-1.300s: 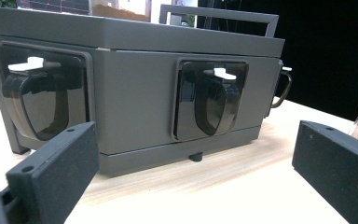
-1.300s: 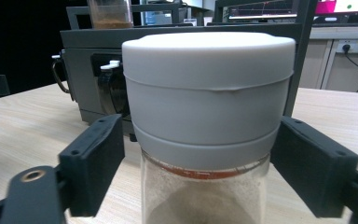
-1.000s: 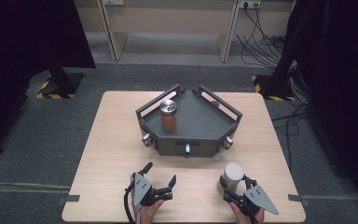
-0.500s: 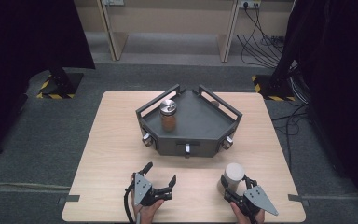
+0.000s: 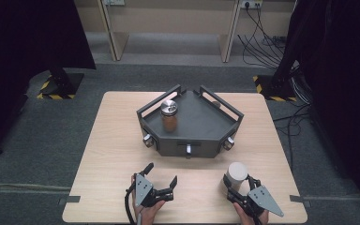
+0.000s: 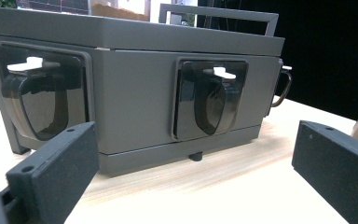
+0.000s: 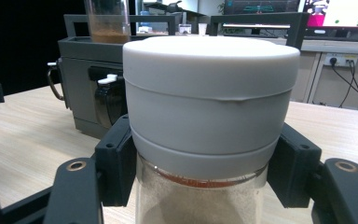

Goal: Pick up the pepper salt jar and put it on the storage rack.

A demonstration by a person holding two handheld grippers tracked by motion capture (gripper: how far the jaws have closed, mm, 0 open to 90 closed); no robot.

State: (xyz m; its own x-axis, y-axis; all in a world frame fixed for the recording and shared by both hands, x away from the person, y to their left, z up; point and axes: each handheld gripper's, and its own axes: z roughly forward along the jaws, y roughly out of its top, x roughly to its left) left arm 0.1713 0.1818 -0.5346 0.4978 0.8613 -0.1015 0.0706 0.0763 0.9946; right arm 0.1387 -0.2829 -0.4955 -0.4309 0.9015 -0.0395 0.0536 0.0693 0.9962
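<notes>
On the left side of the table (image 5: 98, 154), the left claw (image 5: 161, 179) rests near the front edge with its jaws spread wide and nothing between them; its own view looks across bare wood at the front wall of the dark grey tray stand (image 6: 135, 93). In the middle, that stand carries one metal-lidded jar (image 5: 169, 115) of brown powder on its left part. To the right, the right claw (image 5: 238, 183) is closed on the white-lidded jar (image 5: 237, 174), its pads pressing the glass just under the lid rim, as the right gripper view shows. This jar stands on or just above the table in front of the stand's right corner; I cannot tell whether it touches the wood.

The step in hand looks like carrying this jar up to the stand. To do it well, the grip should stay firm below the lid, the jar kept upright, lifted high enough to clear the stand's raised rail, and set down apart from the other jar. The free claw could steady the stand.

Counted: two jars, one stand, two claws, three knobs along the stand's front.
</notes>
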